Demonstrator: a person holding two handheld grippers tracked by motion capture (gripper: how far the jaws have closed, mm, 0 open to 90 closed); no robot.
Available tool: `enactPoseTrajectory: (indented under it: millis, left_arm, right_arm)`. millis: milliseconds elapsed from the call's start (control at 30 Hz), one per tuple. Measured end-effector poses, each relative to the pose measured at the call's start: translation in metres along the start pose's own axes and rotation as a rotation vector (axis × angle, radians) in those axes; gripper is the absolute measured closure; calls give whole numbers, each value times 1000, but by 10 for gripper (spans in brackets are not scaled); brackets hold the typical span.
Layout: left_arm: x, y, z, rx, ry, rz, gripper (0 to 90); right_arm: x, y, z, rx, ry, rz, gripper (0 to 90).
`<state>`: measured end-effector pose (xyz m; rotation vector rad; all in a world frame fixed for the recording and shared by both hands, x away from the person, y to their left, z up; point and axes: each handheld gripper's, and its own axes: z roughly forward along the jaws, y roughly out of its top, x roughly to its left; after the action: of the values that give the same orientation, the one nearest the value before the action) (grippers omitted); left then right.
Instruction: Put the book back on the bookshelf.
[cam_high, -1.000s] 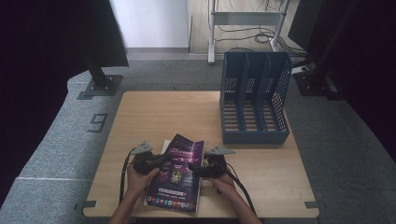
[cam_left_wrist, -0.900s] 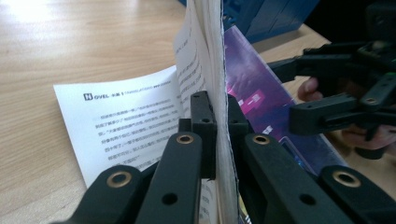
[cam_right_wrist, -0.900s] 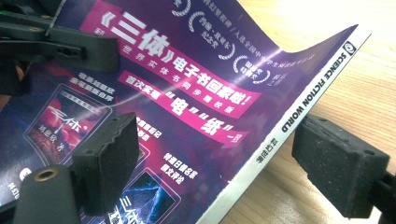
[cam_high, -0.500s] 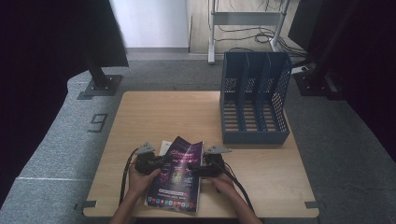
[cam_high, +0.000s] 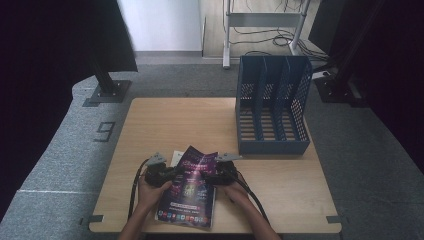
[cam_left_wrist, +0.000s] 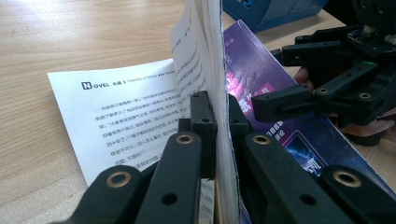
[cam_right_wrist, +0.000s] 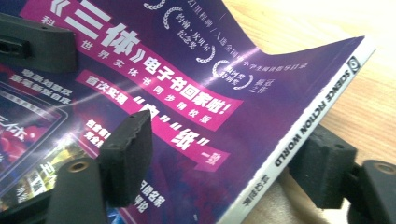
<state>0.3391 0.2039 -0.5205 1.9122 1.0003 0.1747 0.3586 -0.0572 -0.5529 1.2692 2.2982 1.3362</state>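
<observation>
Left claw (cam_left_wrist: 218, 140) clamped shut; right claw (cam_right_wrist: 224, 158) jaws apart, level.

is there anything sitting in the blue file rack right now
No: in the high view, all three slots of the blue file rack are bare, and the magazine lies on the table between the two grippers.

Both tongs are matte black, the left tongs (cam_high: 172, 172) and the right tongs (cam_high: 206, 176) each carrying a grey 3-cornered plate on top and trailing a black cable back past the forearm. In the left gripper view the 2 jaws are built of flat black link bars pinned with brass-coloured rivets and small dark screw holes. In the right gripper view the black jaw pads (cam_right_wrist: 126, 156) are blocky with a finely ridged edge; the forearms are bare, with no sleeves in sight.
</observation>
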Motion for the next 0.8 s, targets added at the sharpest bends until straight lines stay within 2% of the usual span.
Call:
enactPoseTrajectory:
  millis: [233,433,600,800]
  left_arm:
    - [0,0,0,3,1,-2,858]
    - [0,0,1,6,1,1,856]
    - [-1,0,1,8,5,3,853]
    - [0,-1,0,8,9,1,840]
  right_arm:
    - [0,0,-1,0,-51,-27,413]
    - [-3,0,-1,-1,12,2,481]
    - [0,1,0,-2,17,-18,506]
    - [-5,4,2,-14,47,34,585]
